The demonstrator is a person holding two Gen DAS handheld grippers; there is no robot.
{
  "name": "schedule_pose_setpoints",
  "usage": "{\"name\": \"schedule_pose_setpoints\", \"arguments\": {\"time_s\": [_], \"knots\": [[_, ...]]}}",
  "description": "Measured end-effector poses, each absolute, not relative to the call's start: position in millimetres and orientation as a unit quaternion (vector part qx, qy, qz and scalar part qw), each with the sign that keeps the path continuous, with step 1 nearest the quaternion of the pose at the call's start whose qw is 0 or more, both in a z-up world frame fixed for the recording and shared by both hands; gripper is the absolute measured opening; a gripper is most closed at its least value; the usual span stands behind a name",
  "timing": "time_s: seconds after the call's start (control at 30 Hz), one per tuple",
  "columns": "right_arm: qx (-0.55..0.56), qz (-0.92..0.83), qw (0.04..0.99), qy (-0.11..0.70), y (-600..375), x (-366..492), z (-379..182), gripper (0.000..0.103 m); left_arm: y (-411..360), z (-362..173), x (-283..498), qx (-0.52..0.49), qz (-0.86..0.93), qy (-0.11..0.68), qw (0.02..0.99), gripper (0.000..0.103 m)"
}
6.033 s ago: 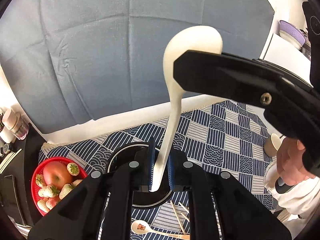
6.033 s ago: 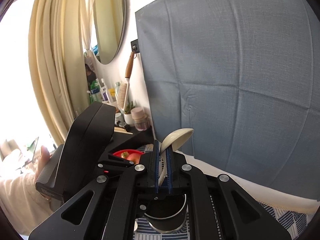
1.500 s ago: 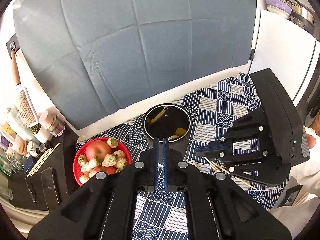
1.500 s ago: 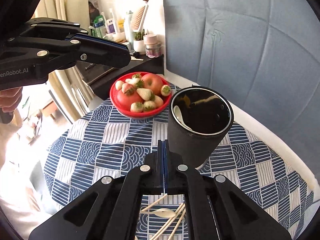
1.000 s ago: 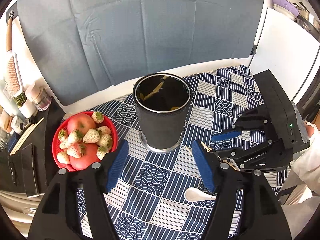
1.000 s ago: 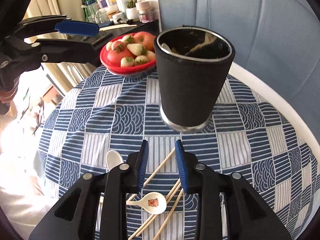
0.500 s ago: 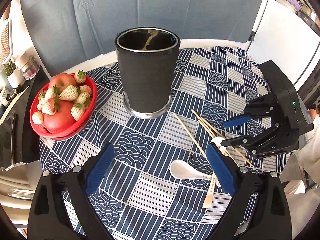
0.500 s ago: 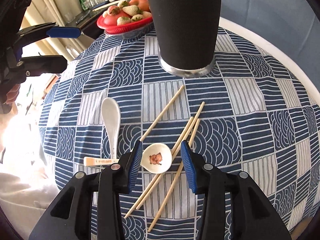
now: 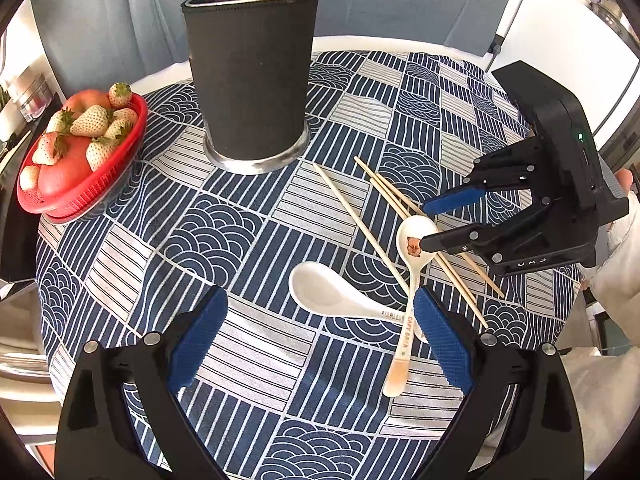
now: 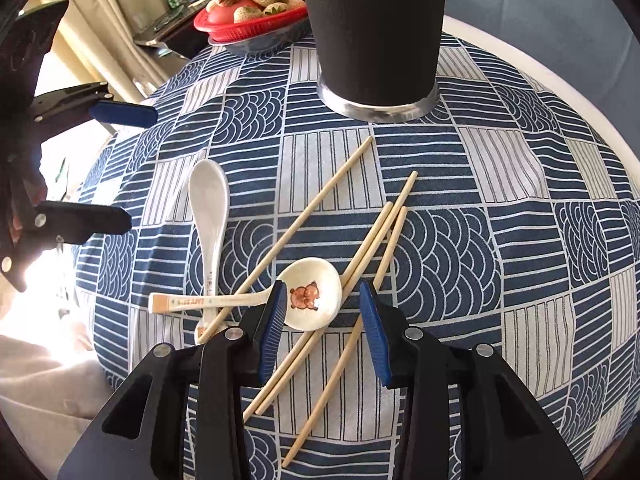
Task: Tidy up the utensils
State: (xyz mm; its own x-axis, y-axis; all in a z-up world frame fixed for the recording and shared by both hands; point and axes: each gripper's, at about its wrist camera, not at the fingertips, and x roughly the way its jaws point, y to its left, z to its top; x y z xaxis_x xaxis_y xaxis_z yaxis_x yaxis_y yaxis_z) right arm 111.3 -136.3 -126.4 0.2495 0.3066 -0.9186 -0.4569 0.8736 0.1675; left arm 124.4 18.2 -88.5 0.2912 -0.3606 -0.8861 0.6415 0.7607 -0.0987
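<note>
Wooden chopsticks [image 10: 352,248] crossing spoons [image 10: 310,294], holder [image 9: 250,80] behind

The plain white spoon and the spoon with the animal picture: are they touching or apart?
Touching. In the left wrist view the picture spoon's handle lies across the plain white spoon's handle end; the right wrist view shows the same crossing.

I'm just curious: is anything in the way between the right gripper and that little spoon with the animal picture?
Nothing visible. The right gripper is open with the picture spoon bowl already between its fingers. The spoon rests across the chopsticks, and its handle crosses the plain white spoon, so lifting may disturb them.
</note>
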Motion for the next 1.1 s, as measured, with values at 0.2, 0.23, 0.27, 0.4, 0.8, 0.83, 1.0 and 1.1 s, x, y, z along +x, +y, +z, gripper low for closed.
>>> {"name": "schedule_pose_setpoints", "arguments": {"time_s": [0.2,0.23,0.27,0.4,0.8,0.83,1.0,1.1], "knots": [[-0.066,0.245,0.788,0.561,-137.7,109.8,-134.8,0.007,6.2,-109.0,111.5,0.158,-0.332,0.515,0.774,0.092],[-0.063,0.242,0.79,0.56,-138.3,110.3,-134.7,0.007,3.5,-112.5,109.4,0.163,-0.335,0.517,0.771,0.092],[-0.061,0.239,0.791,0.559,-139.4,110.6,-134.5,0.007,0.8,-115.6,107.1,0.168,-0.337,0.519,0.768,0.092],[-0.042,0.238,0.798,0.553,-143.9,111.9,-129.1,0.006,-10.3,-126.0,98.9,0.184,-0.347,0.525,0.755,0.092],[-0.021,0.242,0.808,0.536,-143.6,115.5,-117.4,0.005,-25.9,-143.7,91.8,0.21,-0.373,0.553,0.715,0.012],[-0.02,0.242,0.81,0.533,-143.1,115.6,-115.8,0.005,-26.4,-143.4,91.6,0.213,-0.373,0.552,0.715,0.012],[-0.019,0.242,0.816,0.525,-139.0,116.8,-104.6,0.004,-22.9,-135.9,93.2,0.212,-0.369,0.552,0.717,0.012],[-0.017,0.245,0.817,0.522,-135.3,118.0,-93.9,0.004,-16.2,-123.7,94.6,0.208,-0.367,0.553,0.719,0.012]]}}
